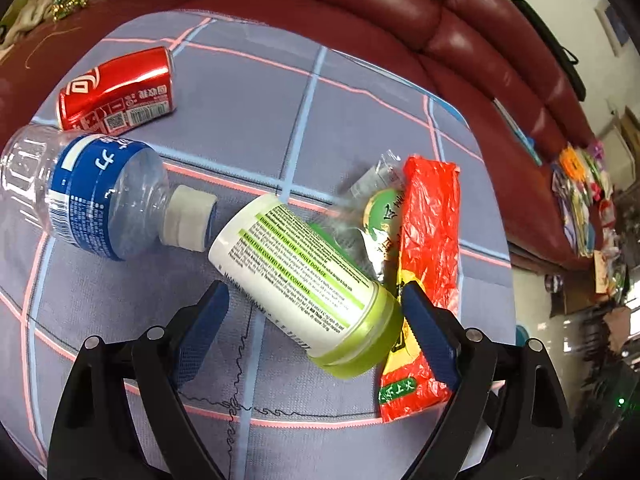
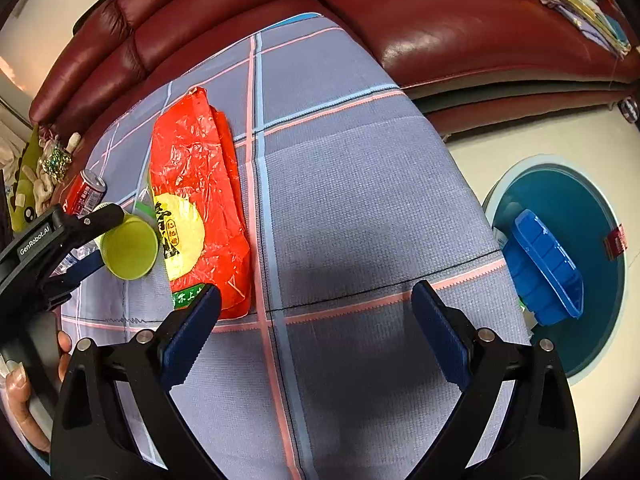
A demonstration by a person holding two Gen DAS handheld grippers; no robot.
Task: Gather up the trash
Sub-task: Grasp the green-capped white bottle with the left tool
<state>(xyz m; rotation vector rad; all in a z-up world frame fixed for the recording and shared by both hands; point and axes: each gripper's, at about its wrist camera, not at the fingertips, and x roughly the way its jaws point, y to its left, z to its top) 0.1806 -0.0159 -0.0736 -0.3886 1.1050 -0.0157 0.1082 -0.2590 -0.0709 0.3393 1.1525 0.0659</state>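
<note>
The left tool (image 1: 312,300) stands spread wide around the pill bottle (image 1: 296,276), which lies on its side across the middle of the left wrist view, green lid toward the lower right. The right-hand finger sits just beside the lid; the left-hand one is apart from the white body, so nothing is pinched yet. To take it cleanly, I would judge it best to square the fingers across the bottle's body rather than the lid, since the round side could roll out, and to keep the right-hand finger clear of the red bag (image 1: 428,264) lying just beside the bottle, so the plastic is not caught too. Settle low toward the bench (image 1: 248,120) before closing.

The right tool (image 2: 316,300) is also spread, with only checked cloth between its fingers, at the lower centre of its view.

The left wrist view alone shows the rest of the trash: a clear water bottle (image 1: 92,196) at middle left, its cap near the pill bottle's base, a red can (image 1: 116,92) at upper left, and a small crumpled wrapper (image 1: 380,208) tucked behind the pill bottle and the bag. The right wrist view alone shows where things likely go: a teal bin (image 2: 592,216) on the floor at the right edge, already holding a blue tray (image 2: 544,268), and the person's hand (image 2: 20,384) at lower left
</note>
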